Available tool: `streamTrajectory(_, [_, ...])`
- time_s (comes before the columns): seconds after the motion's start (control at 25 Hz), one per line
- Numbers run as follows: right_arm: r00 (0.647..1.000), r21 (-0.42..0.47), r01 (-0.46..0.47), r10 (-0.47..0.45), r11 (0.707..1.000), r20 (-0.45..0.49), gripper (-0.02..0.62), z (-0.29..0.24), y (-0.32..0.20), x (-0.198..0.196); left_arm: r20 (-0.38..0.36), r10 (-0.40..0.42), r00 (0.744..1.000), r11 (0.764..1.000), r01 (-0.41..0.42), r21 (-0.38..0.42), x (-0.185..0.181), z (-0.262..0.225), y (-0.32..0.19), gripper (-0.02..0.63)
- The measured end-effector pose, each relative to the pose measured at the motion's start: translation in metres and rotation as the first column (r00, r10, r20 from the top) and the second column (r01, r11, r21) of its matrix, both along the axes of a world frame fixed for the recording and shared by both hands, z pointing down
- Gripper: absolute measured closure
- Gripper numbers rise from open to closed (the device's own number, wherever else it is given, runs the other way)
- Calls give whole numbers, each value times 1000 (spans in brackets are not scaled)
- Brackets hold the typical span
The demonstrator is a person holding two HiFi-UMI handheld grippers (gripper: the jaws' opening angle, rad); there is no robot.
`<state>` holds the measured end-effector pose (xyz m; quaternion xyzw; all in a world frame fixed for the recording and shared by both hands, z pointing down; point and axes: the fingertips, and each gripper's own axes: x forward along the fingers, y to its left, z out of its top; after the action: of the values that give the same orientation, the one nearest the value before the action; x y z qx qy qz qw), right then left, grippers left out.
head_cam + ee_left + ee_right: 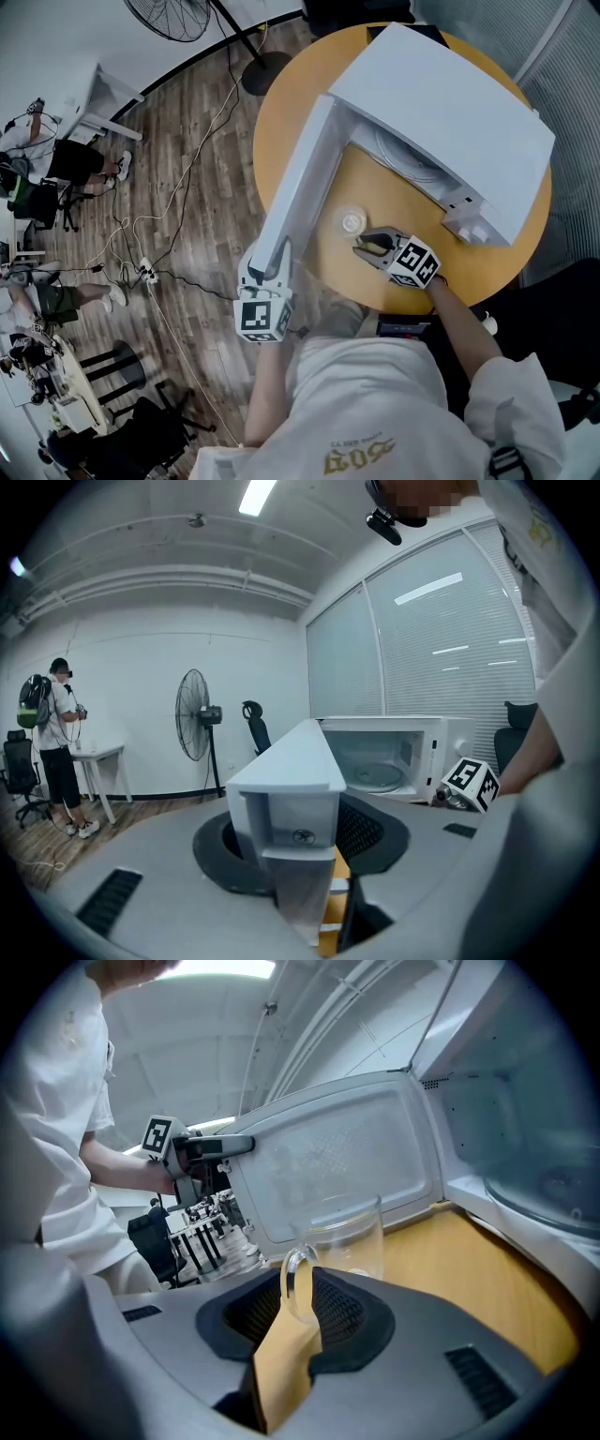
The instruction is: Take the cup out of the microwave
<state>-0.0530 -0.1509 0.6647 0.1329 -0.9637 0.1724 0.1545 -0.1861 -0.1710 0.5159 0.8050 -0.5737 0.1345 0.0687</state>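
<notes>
Round table (284, 111) holds the microwave (450, 122), door (298, 183) open beside the cup (352, 222).

A clear glass cup (352, 222) with a loop handle (294, 1283) is set upright on the round wooden table (281, 122), outside the microwave (450, 122) and just in front of its open cavity. The white microwave is placed on the same table, with its door (300, 178) swung wide open. A glass turntable (405, 157) is seen inside.
</notes>
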Motion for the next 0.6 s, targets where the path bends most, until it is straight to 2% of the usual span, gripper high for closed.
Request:
streamTrajectory(0.16, [999, 1, -30, 30, 1000, 18, 481, -9, -4, 9, 4, 0, 1000, 1000, 0, -9, 1, 4, -2, 433])
streamTrajectory(0.4, [1000, 49, -3, 4, 999, -11, 477, -25, 0, 24, -2, -8, 1000, 1000, 8, -19, 2, 9, -4, 437])
streamTrajectory(0.48, [999, 97, -39, 41, 994, -18, 479, -39, -3, 31, 1, -6, 1000, 1000, 6, -19, 2, 9, -4, 437])
streamTrajectory(0.6, [985, 166, -171, 169, 971, 27, 486, -75, -22, 41, 1, -2, 1000, 1000, 2, -21, 1, 9, -6, 437])
